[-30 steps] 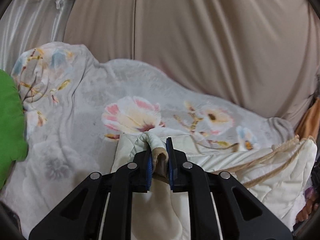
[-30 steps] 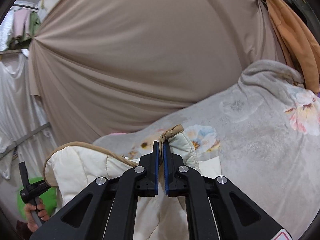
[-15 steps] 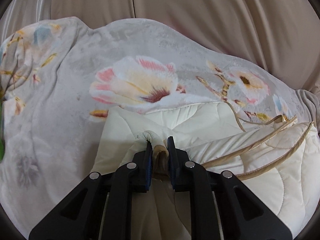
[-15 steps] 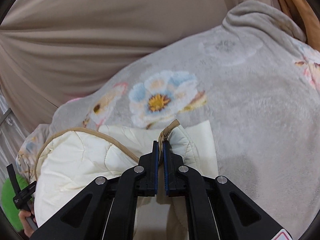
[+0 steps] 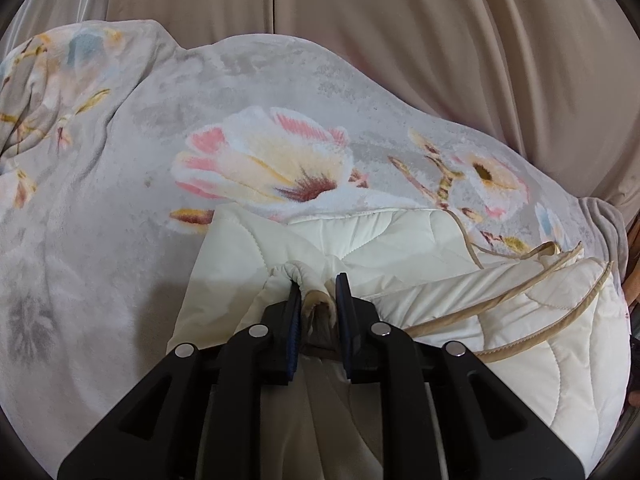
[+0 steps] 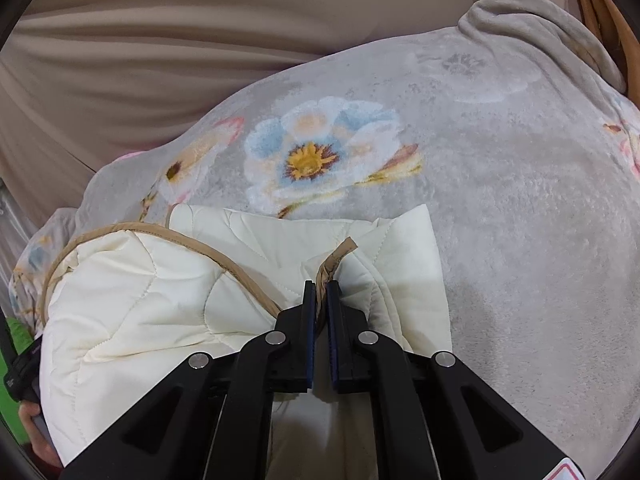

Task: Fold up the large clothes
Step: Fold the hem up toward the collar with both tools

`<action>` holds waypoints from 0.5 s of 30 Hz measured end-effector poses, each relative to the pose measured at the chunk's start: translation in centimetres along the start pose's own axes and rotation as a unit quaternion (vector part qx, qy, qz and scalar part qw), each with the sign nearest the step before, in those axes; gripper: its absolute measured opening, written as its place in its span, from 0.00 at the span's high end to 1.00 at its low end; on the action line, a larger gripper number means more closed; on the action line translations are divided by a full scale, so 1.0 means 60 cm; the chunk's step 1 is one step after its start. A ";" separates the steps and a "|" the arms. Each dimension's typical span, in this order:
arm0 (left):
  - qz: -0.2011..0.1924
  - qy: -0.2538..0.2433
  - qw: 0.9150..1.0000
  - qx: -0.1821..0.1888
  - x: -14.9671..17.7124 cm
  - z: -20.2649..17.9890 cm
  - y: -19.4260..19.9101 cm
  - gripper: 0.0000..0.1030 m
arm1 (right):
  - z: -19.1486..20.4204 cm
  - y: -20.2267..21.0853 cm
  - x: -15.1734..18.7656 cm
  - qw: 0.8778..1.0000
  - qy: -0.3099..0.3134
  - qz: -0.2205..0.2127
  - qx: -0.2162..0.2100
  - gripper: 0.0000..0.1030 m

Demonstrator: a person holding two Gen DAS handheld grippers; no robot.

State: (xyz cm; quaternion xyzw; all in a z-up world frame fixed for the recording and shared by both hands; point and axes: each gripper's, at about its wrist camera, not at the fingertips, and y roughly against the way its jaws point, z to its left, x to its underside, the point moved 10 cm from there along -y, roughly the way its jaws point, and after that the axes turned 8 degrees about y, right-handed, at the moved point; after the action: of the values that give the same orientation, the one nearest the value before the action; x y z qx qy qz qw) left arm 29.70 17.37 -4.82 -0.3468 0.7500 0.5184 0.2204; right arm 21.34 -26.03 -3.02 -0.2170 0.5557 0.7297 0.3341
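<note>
A cream quilted jacket [image 5: 400,240] with tan piping lies on a grey floral blanket [image 5: 120,160]. My left gripper [image 5: 318,284] is shut on a bunched cuff of the jacket, low over the lower layer. In the right wrist view my right gripper [image 6: 319,284] is shut on a tan-trimmed corner of the jacket [image 6: 160,280], held just above the folded cream layer. The rest of the jacket lies in puffy folds to the left in that view.
The blanket [image 6: 520,200] covers the whole surface. A beige curtain [image 5: 400,40] hangs behind it. An orange garment [image 6: 600,20] hangs at the far right. Something green [image 6: 16,336] and a hand show at the left edge of the right wrist view.
Both grippers have come down and forward with the jacket edges, from held high to low over the blanket. The held part now lies folded over the lower layer.
</note>
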 end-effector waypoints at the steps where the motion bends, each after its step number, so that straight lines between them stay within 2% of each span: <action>1: -0.002 0.003 1.000 0.003 -0.001 0.000 0.002 0.85 | -0.002 0.003 0.000 1.000 -0.010 -0.007 -0.015 0.92; 3: -0.012 0.010 1.000 0.011 -0.003 0.002 0.013 0.83 | -0.010 0.018 -0.003 0.997 -0.043 -0.030 -0.057 0.87; 5: -0.027 0.022 0.999 0.017 -0.009 0.005 0.040 0.79 | -0.021 0.041 -0.008 0.993 -0.070 -0.059 -0.080 0.81; 7: -0.056 0.021 0.998 0.022 -0.016 0.003 0.092 0.64 | -0.030 0.073 -0.014 0.990 -0.082 -0.084 -0.077 0.71; 8: -0.074 0.017 0.997 0.017 -0.021 0.001 0.119 0.42 | -0.029 0.091 -0.018 0.990 -0.075 -0.096 -0.069 0.71; 9: -0.102 0.010 0.995 0.013 -0.029 -0.003 0.152 0.29 | -0.022 0.111 -0.023 0.992 -0.055 -0.104 -0.051 0.71; 10: -0.136 -0.005 0.991 0.018 -0.038 -0.015 0.195 0.28 | -0.010 0.127 -0.028 0.993 -0.034 -0.110 -0.035 0.71; 12: -0.160 -0.050 0.985 0.029 -0.044 -0.059 0.247 0.27 | 0.051 0.156 -0.039 0.992 0.020 -0.119 -0.035 0.71; 15: -0.144 -0.104 0.983 0.046 -0.035 -0.136 0.260 0.27 | 0.194 0.173 -0.034 0.983 0.111 -0.116 -0.084 0.71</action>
State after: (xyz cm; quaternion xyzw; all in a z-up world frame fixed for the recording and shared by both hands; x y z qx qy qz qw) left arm 19.67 13.85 9.34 -0.3845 0.6883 0.4792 0.3857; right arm 15.79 -17.02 8.63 -0.3870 0.4974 0.7012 0.3334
